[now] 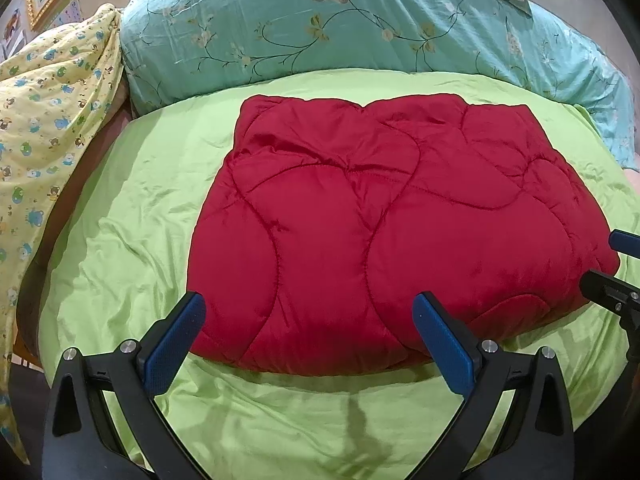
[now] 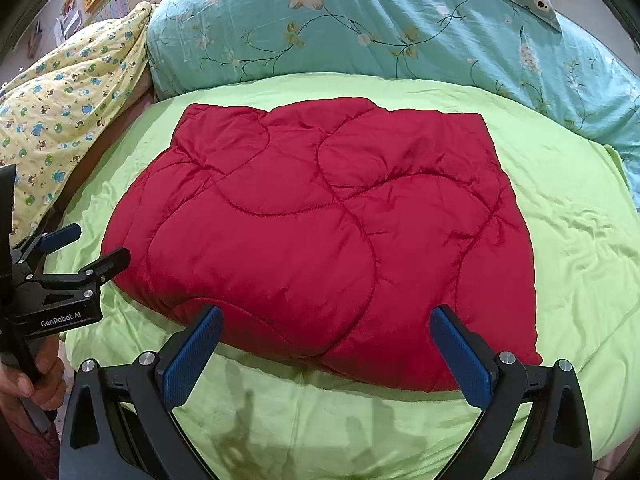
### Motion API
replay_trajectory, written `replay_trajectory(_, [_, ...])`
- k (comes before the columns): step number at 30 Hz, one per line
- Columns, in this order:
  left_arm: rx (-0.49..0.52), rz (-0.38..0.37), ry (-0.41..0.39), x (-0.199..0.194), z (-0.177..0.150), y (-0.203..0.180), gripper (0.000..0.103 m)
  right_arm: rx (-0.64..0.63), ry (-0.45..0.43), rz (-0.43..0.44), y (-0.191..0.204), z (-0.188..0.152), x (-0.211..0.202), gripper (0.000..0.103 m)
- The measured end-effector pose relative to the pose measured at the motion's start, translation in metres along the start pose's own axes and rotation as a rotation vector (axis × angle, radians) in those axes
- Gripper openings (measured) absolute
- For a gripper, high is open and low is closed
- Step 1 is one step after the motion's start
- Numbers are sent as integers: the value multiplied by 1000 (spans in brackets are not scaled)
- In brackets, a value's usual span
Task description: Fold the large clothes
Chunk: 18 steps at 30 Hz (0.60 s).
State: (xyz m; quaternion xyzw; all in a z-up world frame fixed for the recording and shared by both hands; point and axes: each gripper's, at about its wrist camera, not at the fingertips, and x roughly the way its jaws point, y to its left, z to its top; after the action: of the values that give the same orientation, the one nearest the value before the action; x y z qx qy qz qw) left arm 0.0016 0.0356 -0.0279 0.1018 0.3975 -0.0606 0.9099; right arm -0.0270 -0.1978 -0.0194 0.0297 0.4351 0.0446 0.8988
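Note:
A red quilted garment (image 1: pixel 384 220) lies folded into a thick rectangle on the lime green bed sheet (image 1: pixel 132 208). It also shows in the right wrist view (image 2: pixel 328 232). My left gripper (image 1: pixel 308 312) is open and empty, its blue-padded fingers spread just above the near edge of the red bundle. My right gripper (image 2: pixel 326 328) is open and empty, also at the near edge, toward the bundle's right side. The right gripper shows at the right edge of the left wrist view (image 1: pixel 616 272). The left gripper shows at the left of the right wrist view (image 2: pixel 76 252).
A teal floral duvet (image 1: pixel 340 24) is piled along the far side of the bed. A yellow printed blanket (image 1: pixel 52 104) hangs at the left. Green sheet (image 2: pixel 580 240) spreads around the bundle. A hand (image 2: pixel 28 380) holds the left gripper's handle.

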Motion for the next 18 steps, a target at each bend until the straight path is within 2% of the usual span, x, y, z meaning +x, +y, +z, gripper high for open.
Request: replay_trajectory(18, [6,0,2,7,6,-1,103,0,1,0,0,10,5,103])
